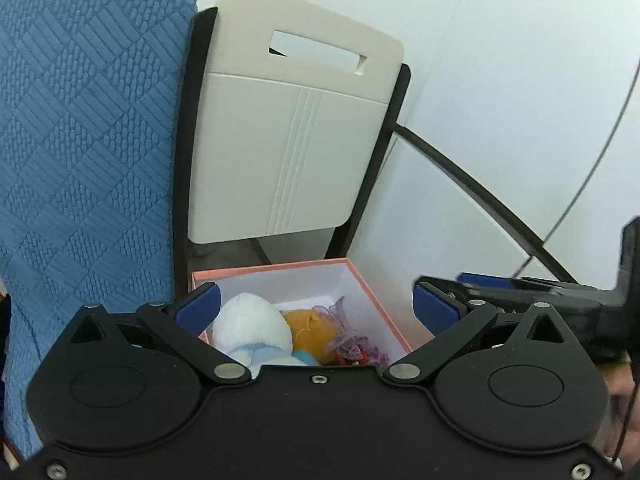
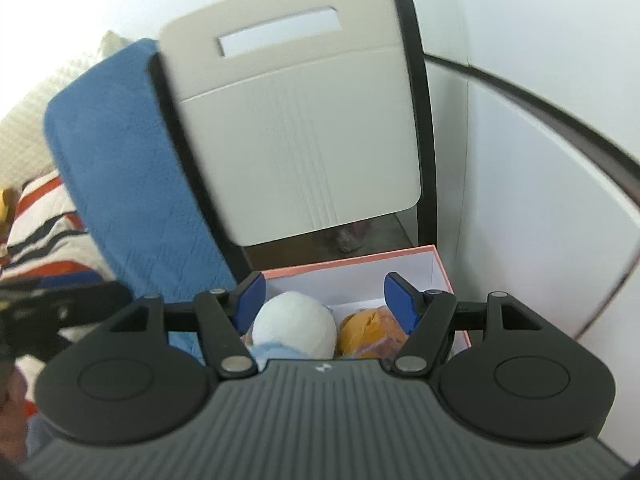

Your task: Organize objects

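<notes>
White wall panels and a beige plastic chair back (image 1: 288, 136) beyond both claws. Left claw (image 1: 316, 306) wide, right claw (image 2: 324, 300) wide, both empty, above the pink-rimmed white cardboard box (image 1: 360, 280). White plush ball (image 1: 252, 326) and orange plush (image 1: 308, 334) already inside; judged placing done, next fetch another item. Box base hidden.

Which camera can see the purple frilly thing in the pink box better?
The left wrist view. There the purple frilly thing shows sharp and clear beside the orange plush in the pink box. The right wrist view is blurry, and the right tool hides most of it.
</notes>
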A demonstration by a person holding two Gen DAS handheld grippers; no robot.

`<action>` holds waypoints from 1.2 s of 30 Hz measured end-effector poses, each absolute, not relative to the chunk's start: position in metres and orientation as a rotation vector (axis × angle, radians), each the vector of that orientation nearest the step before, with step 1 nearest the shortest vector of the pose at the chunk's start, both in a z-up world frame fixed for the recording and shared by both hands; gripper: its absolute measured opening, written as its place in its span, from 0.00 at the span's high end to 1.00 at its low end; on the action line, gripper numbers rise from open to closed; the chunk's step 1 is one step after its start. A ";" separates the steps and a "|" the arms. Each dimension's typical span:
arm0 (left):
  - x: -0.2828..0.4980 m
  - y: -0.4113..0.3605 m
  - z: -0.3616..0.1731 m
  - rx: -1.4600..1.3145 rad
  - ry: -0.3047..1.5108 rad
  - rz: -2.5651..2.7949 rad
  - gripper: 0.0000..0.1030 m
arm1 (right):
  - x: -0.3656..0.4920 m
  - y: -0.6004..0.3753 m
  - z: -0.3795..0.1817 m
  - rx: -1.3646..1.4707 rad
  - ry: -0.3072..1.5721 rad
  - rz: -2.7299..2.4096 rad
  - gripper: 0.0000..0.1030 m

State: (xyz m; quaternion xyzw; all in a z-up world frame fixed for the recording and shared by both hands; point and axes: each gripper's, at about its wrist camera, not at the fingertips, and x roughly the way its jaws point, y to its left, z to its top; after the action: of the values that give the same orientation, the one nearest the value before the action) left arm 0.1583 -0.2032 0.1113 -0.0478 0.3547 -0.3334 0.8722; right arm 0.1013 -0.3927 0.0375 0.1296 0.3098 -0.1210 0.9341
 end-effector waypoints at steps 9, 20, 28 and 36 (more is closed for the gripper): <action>0.122 -0.160 0.106 -0.155 0.767 -0.742 0.01 | 0.036 -0.350 0.034 0.283 0.608 -0.226 0.34; 0.093 -0.135 0.059 -0.151 0.786 -0.701 0.01 | -0.006 -0.330 0.003 0.316 0.617 -0.263 0.34; 0.079 -0.136 0.031 -0.170 0.807 -0.676 0.00 | -0.011 -0.325 -0.027 0.321 0.648 -0.256 0.33; 0.071 -0.144 0.014 -0.163 0.829 -0.646 0.00 | -0.007 -0.329 -0.049 0.353 0.656 -0.286 0.30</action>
State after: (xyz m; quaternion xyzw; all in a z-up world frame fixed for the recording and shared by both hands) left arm 0.0711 -0.1435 0.0141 -0.0779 0.3954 -0.3081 0.8618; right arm -0.0066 -0.3289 -0.0492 0.1718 0.3193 -0.1390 0.9215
